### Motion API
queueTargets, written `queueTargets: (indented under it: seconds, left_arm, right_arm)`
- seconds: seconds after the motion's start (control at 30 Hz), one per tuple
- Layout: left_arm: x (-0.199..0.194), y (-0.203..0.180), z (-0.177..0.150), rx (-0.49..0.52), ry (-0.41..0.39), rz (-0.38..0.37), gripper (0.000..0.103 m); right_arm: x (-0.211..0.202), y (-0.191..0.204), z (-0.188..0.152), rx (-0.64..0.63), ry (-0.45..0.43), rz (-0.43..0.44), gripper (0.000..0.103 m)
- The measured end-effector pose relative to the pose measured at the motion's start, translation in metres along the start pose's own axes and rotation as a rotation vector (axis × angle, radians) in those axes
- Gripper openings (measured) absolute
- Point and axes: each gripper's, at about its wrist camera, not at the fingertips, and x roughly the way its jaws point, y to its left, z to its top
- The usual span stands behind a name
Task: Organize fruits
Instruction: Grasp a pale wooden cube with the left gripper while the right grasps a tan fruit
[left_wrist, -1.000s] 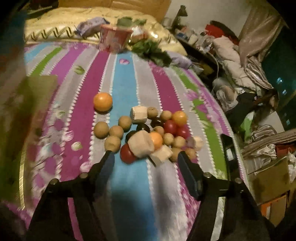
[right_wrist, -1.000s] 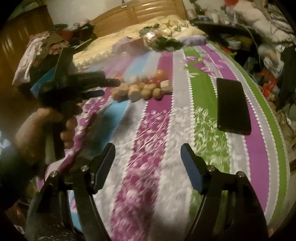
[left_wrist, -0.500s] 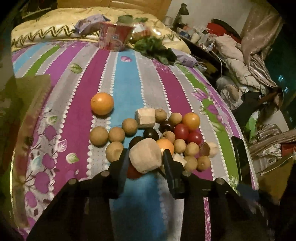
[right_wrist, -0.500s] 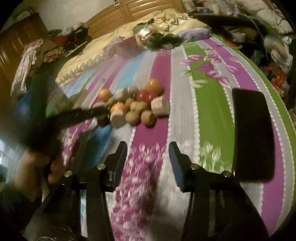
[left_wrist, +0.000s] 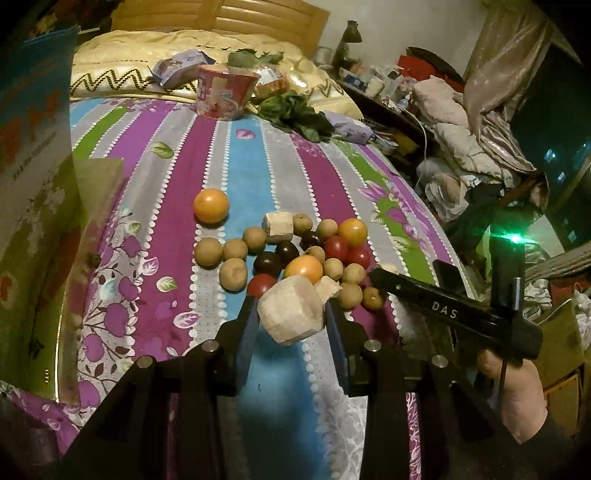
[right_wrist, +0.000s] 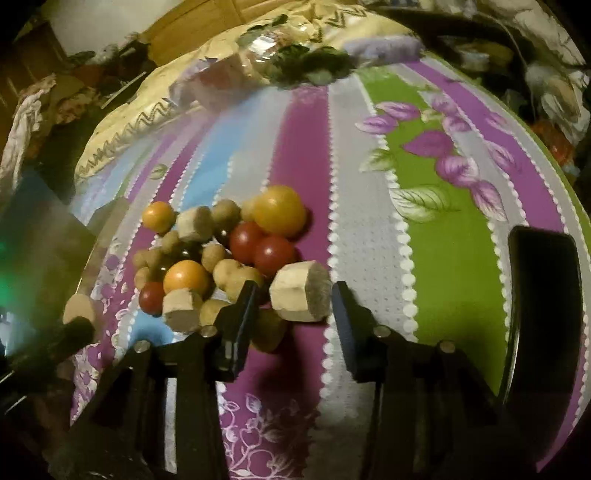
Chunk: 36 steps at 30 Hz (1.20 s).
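A heap of small fruits (left_wrist: 295, 254) lies on the striped bedsheet (left_wrist: 177, 229): brown round ones, red and dark ones, orange ones and pale cut chunks. My left gripper (left_wrist: 291, 301) is shut on one pale chunk (left_wrist: 286, 321) at the heap's near edge. In the right wrist view my right gripper (right_wrist: 294, 286) straddles another pale chunk (right_wrist: 299, 301) on the heap's right side. Its jaws are closing, and a thin gap still shows at the left finger (right_wrist: 242, 310). A larger orange fruit (left_wrist: 211, 205) sits apart at the left.
A black phone (right_wrist: 543, 295) lies on the green stripe at the right. A red cup (left_wrist: 225, 92), leafy greens (left_wrist: 295, 114) and packets stand by the pillows at the far end. A green box (left_wrist: 40, 229) borders the left. A hand (left_wrist: 513, 391) holds the right tool.
My left jaws closed on the pale chunk and raised it slightly. My right gripper travelled across the sheet to the heap, and its jaws narrowed around another chunk.
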Motion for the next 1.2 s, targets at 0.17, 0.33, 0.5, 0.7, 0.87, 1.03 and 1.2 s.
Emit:
queueTargets:
  seconds: [0.17, 0.33, 0.5, 0.7, 0.87, 1.03, 1.2]
  left_arm:
    - [-0.008, 0.011, -0.006, -0.027, -0.008, 0.015, 0.038]
    - [-0.015, 0.018, -0.01, -0.044, -0.017, 0.023, 0.038]
    - [-0.02, 0.024, -0.008, -0.055, -0.021, 0.025, 0.038]
    - [-0.02, 0.024, -0.011, -0.057, -0.016, 0.007, 0.038]
    - [-0.015, 0.025, -0.011, -0.07, -0.004, -0.011, 0.038]
    - [-0.013, 0.023, -0.008, -0.071, -0.005, -0.012, 0.038]
    - [-0.009, 0.022, -0.01, -0.065, 0.007, -0.015, 0.038]
  right_arm:
    - [-0.034, 0.014, -0.016, -0.051, -0.084, 0.062, 0.042]
    - [-0.031, 0.062, -0.038, -0.253, -0.084, 0.129, 0.041]
    - [-0.015, 0.076, -0.031, -0.324, -0.091, 0.123, 0.04]
    - [-0.009, 0.057, -0.036, -0.268, -0.032, 0.132, 0.032]
    - [0.007, 0.059, -0.041, -0.278, -0.003, 0.084, 0.031]
    - [0.015, 0.053, -0.025, -0.285, -0.041, 0.022, 0.03]
    - [0.02, 0.055, -0.02, -0.317, -0.043, 0.014, 0.029]
